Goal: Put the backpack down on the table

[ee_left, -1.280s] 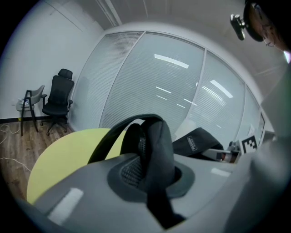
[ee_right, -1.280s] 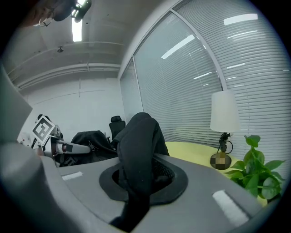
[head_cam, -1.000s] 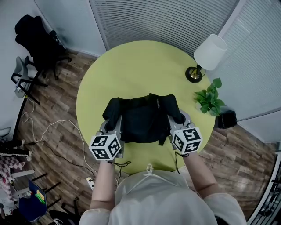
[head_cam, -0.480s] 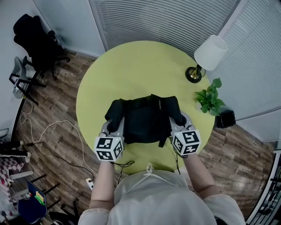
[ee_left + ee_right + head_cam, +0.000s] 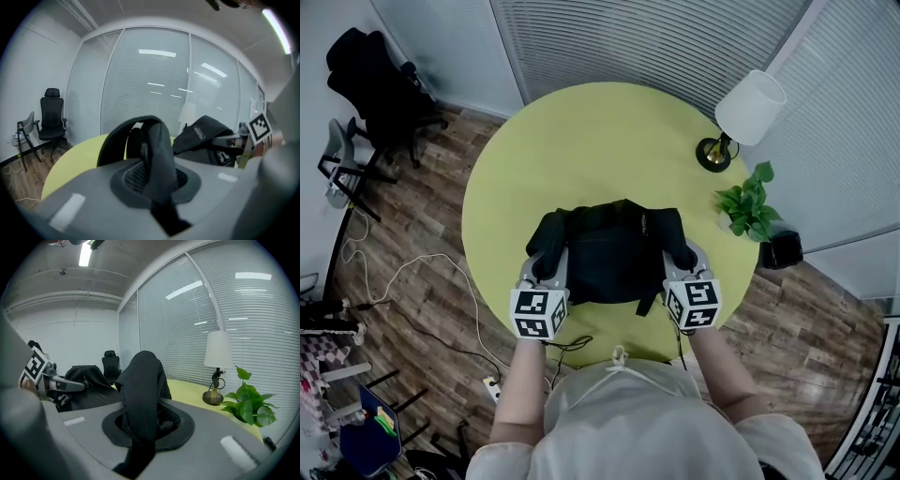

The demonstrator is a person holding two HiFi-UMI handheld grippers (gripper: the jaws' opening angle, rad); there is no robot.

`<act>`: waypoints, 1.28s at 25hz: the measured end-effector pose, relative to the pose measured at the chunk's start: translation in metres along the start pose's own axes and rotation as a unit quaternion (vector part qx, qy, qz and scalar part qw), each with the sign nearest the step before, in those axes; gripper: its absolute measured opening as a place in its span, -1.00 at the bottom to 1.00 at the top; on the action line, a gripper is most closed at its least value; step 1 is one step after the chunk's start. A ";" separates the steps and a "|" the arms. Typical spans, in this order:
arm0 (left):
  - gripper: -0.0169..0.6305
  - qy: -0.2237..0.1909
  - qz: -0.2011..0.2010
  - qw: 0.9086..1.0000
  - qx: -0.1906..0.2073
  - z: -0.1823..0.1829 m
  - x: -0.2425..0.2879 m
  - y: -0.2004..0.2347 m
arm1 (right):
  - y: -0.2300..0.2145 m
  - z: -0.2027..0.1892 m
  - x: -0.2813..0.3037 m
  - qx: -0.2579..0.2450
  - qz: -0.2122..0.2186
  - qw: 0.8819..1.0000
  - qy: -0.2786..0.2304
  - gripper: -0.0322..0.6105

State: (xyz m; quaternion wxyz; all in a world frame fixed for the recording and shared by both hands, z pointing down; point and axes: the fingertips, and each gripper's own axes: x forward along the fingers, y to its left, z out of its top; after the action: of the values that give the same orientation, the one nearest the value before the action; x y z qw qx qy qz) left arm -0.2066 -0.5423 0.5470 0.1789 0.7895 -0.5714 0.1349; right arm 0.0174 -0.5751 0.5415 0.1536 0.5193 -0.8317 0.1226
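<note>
Green table (image 5: pixel 581 141), backpack (image 5: pixel 609 255) clamped between left gripper (image 5: pixel 546 266) and right gripper (image 5: pixel 680 255)

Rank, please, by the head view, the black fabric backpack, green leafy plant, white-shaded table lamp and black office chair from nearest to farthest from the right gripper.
1. Black fabric backpack: clamped in the right gripper.
2. Green leafy plant: right, by the table's edge.
3. White-shaded table lamp: beyond the plant.
4. Black office chair: floor, far left.
</note>
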 end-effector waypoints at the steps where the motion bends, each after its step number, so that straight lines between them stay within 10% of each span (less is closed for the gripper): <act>1: -0.82 0.004 0.002 1.000 0.001 -0.004 0.001 0.000 | -0.001 -0.005 0.000 -0.002 -0.001 1.000 0.003 -0.75; 23: -0.77 0.037 0.022 0.998 0.047 -0.060 -0.005 0.002 | 0.014 -0.060 -0.012 -0.024 0.017 0.998 0.049 -0.65; 32: -0.11 0.012 -0.005 1.000 0.014 -0.071 -0.027 -0.006 | 0.020 -0.065 -0.031 -0.025 -0.006 0.998 0.049 0.19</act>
State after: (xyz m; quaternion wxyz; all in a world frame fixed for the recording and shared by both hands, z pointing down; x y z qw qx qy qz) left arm -0.2097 -0.4865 0.5982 0.1755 0.7931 -0.5632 0.1516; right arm 0.0204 -0.5166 0.5888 0.2081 0.5137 -0.8228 0.1260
